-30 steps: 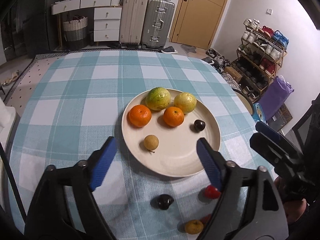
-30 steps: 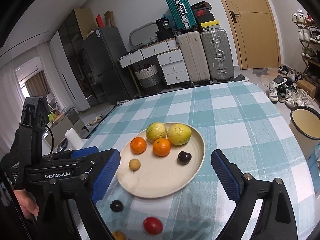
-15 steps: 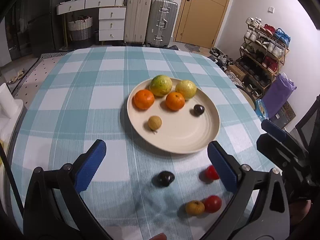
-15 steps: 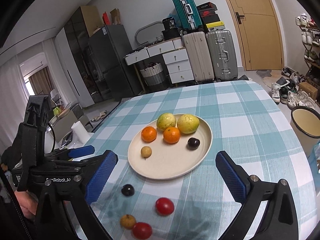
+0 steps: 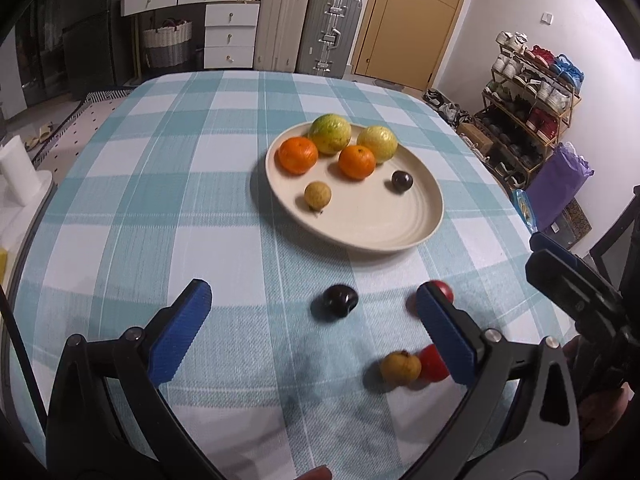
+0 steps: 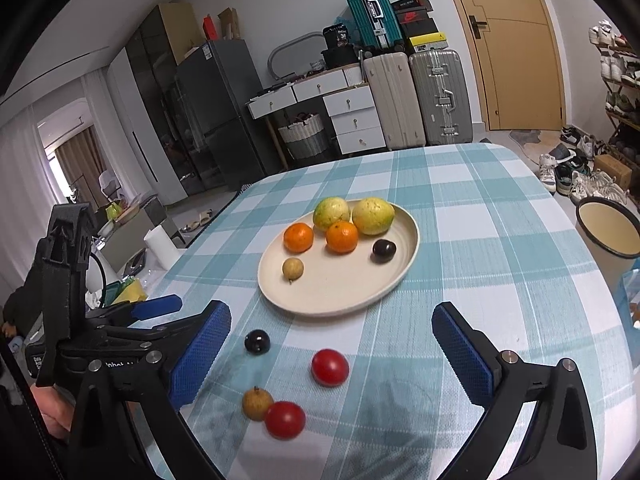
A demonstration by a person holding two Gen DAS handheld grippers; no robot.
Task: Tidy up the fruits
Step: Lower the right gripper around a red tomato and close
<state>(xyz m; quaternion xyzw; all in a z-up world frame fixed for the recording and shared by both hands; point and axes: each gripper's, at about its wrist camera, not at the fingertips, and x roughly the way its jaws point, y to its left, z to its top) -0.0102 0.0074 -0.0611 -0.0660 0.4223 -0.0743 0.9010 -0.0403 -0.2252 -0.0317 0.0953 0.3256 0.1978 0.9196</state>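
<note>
A cream plate (image 5: pixel 360 232) on the checked cloth holds two oranges (image 5: pixel 296 155), two yellow-green fruits (image 5: pixel 330 134), a small tan fruit (image 5: pixel 317 195) and a dark plum (image 5: pixel 401 181). Nearer me, loose on the cloth, lie a dark plum (image 6: pixel 257 341), a red tomato (image 6: pixel 330 367), a tan fruit (image 6: pixel 256 403) and a second tomato (image 6: pixel 285 419) touching it. My left gripper (image 5: pixel 312 292) is open above the loose dark plum (image 5: pixel 340 300), holding nothing. My right gripper (image 6: pixel 331 314) hangs open and empty over the loose fruits.
A cream bin (image 6: pixel 608 232) stands off the table's right side, with a shoe rack (image 5: pixel 532 92) behind it. A white paper roll (image 5: pixel 16 176) sits beyond the left edge. Suitcases and drawers line the far wall.
Both grippers have drawn back from the plate toward the near edge, bringing the loose fruits into view. Both pairs of jaws have spread wider, the left one most.
</note>
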